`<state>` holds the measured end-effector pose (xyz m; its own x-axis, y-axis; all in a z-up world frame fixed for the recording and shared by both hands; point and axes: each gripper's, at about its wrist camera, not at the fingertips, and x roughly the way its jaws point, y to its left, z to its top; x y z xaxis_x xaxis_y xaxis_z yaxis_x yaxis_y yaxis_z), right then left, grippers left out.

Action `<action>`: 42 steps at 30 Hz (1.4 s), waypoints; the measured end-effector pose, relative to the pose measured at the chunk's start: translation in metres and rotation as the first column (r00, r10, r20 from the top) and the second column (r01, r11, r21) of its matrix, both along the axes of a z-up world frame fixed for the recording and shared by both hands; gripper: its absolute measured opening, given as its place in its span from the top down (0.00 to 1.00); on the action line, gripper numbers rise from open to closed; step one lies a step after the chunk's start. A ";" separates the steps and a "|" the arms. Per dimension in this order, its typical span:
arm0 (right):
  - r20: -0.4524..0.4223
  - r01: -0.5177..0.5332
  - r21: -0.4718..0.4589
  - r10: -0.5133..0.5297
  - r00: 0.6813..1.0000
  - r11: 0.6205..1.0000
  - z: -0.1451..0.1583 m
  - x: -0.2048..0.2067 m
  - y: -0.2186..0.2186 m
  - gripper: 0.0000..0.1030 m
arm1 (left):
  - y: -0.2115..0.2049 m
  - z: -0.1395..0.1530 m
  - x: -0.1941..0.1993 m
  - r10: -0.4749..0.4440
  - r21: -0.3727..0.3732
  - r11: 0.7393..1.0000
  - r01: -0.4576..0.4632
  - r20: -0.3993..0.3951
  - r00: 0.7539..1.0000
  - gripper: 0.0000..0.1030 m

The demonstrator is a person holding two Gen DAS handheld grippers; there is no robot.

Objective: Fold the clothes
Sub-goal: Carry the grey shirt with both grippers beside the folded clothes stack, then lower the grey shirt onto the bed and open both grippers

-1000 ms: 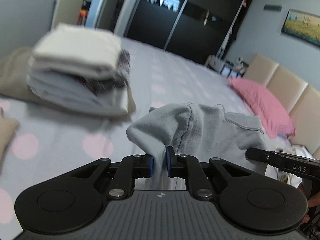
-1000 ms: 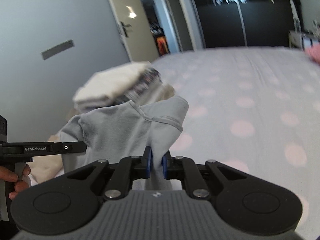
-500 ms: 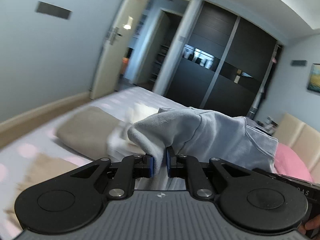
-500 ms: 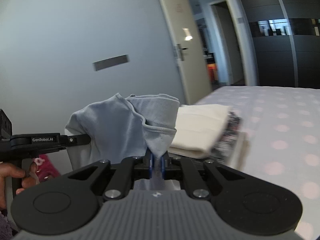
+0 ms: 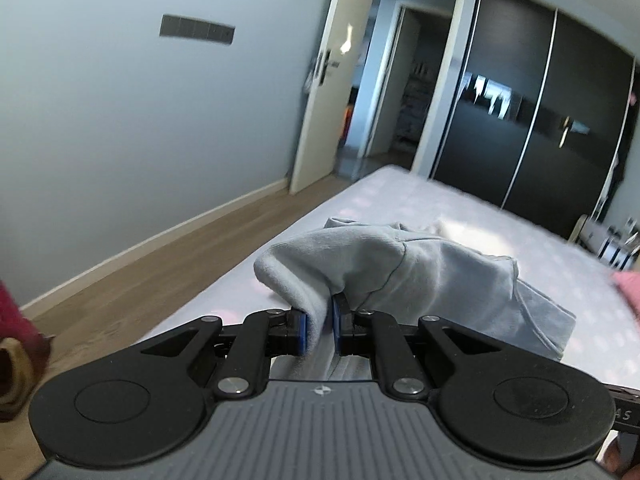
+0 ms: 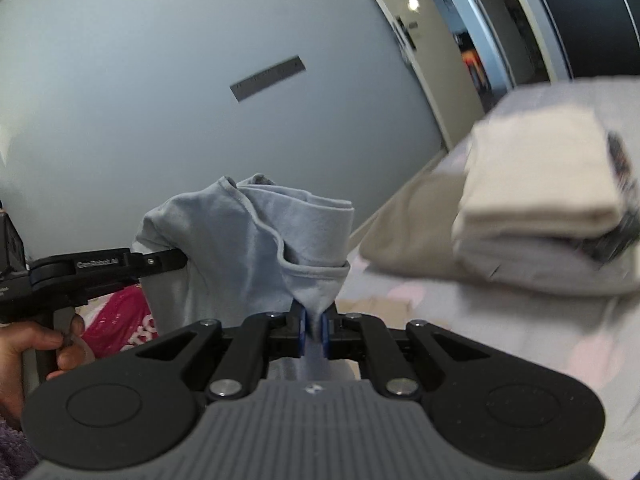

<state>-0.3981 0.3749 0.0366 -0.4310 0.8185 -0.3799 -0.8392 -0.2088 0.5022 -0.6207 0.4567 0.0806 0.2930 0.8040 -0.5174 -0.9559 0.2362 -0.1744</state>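
Left wrist view shows the left gripper (image 5: 320,330) with jaws clamped on one bunched edge of the grey garment (image 5: 400,264), the right gripper (image 6: 314,332) pinching another, so it hangs lifted above the bed (image 5: 460,208), probably bound for the folded stack (image 6: 552,208) at right.

folded stack (image 6: 548,200): blurred, dark print on the side unreadable
pink pillow (image 5: 628,292): cut by right edge
red thing (image 5: 16,320): cut at left edge, blurred, can't ID
pink bag (image 6: 120,320): mostly hidden behind grey garment (image 6: 256,248)
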 end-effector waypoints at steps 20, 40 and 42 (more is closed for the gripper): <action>0.073 0.034 -0.256 -0.016 0.997 0.966 -0.113 0.020 0.137 0.93 | 0.161 -0.135 0.025 -0.130 -0.263 0.962 0.074 -0.203 0.971 0.90; 0.211 0.114 -0.267 -0.058 0.976 0.957 -0.139 0.034 0.154 0.72 | 0.173 -0.173 0.005 -0.029 -0.273 0.962 -0.027 -0.197 0.980 0.79; 0.218 0.118 -0.247 -0.063 0.974 0.962 -0.131 0.040 0.147 0.72 | 0.165 -0.159 -0.005 0.021 -0.242 0.968 -0.068 -0.195 0.981 0.79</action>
<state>-0.3576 0.5216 -0.0945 -0.2501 0.7133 -0.6548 -0.9391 -0.0142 0.3432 -0.6255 0.6221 -0.0787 0.1375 0.6548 -0.7432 -0.9856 0.1652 -0.0368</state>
